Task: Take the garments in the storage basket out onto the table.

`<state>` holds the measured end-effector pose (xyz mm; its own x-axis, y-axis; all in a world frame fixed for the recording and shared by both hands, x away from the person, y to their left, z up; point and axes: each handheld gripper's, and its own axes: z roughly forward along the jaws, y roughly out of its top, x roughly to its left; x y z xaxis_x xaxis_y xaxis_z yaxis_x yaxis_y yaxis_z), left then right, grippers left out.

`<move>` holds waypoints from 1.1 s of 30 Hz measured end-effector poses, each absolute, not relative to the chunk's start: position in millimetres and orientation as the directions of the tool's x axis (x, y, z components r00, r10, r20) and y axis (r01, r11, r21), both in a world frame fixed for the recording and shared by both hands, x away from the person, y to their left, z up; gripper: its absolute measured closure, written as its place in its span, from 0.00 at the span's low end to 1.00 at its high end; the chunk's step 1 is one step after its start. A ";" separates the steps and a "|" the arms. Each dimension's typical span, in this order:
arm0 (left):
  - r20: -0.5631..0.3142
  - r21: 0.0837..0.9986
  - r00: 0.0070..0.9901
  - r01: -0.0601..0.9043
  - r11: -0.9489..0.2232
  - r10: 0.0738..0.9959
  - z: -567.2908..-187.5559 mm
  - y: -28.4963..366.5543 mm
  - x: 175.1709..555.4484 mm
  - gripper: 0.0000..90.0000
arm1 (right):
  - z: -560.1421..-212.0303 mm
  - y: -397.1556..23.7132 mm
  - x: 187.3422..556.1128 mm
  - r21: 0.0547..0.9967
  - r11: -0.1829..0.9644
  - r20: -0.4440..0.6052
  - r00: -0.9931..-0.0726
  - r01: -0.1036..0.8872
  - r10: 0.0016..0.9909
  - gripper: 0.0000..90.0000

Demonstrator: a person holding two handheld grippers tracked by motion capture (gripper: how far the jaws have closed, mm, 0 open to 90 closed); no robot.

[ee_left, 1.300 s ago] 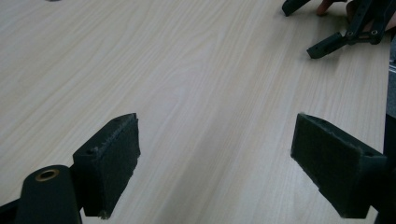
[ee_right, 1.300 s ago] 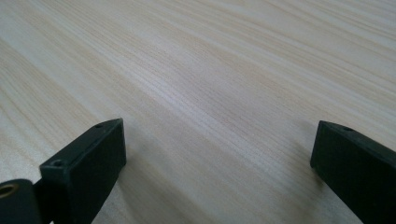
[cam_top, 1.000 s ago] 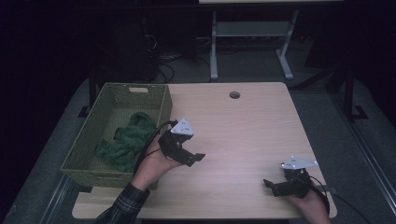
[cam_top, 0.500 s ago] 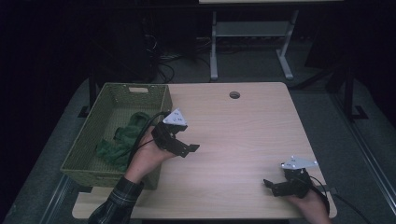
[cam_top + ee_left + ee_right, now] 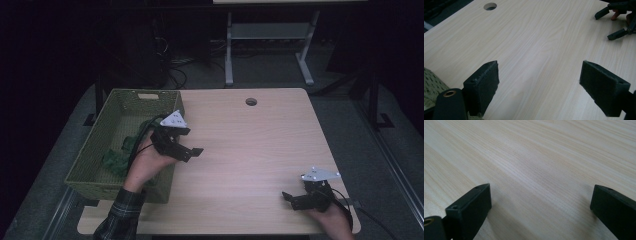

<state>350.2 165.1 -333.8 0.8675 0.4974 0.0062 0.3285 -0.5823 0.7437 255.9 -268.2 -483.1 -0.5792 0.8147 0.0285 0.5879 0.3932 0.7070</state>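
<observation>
Left tongs [image 5: 192, 151]: centre-left of the high view, just right of the basket rim, raised over bare worktop; spread wide, nothing between the pads, so apparently between grabs.
Left tongs, own view [image 5: 544, 82]: two dark pads far apart, only wood grain in the gap; aimed across the worktop toward the round cable hole [image 5: 490, 6] at upper left.
Right tongs [image 5: 290, 199]: lower right of the high view, low on the worktop near its front edge; parted wide, empty, likely parked out of the way.
Right tongs, own view [image 5: 541, 207]: gap open over plain wood, nothing gripped.
Green cloth [image 5: 120, 155]: crumpled inside the basket, left of frame, partly behind the left hand [image 5: 145, 165]; touched by neither tongs.
Basket [image 5: 107, 117]: green perforated bin hanging over the worktop's left edge, keeping the cloth contained.
Worktop [image 5: 260, 145]: light wood, bare in the middle, probably room for laying the cloth out.
Likely step: cloth not yet picked.
</observation>
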 end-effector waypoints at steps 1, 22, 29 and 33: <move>0.009 0.744 0.867 0.327 -0.582 0.498 -334.2 166.3 350.6 0.17 | -483.2 -268.4 256.0 0.707 0.394 0.028 -0.581 0.586 0.814 0.03; 0.033 0.740 0.819 0.365 -0.566 0.572 -333.9 202.2 356.7 0.22 | -483.1 -268.2 255.9 0.707 0.391 0.030 -0.576 0.590 0.817 0.03; 0.043 0.732 0.797 0.386 -0.562 0.603 -334.0 216.2 357.5 0.22 | -483.1 -268.2 255.9 0.707 0.391 0.030 -0.576 0.590 0.817 0.03; 0.045 0.728 0.781 0.401 -0.556 0.623 -334.8 224.1 358.3 0.23 | -483.1 -268.2 255.9 0.707 0.391 0.030 -0.576 0.590 0.817 0.03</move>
<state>358.3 224.1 -334.8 0.7811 0.6228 0.0454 0.4011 -0.5561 0.7279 255.9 -268.2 -483.1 -0.5763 0.8167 0.0297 0.5899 0.3906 0.7067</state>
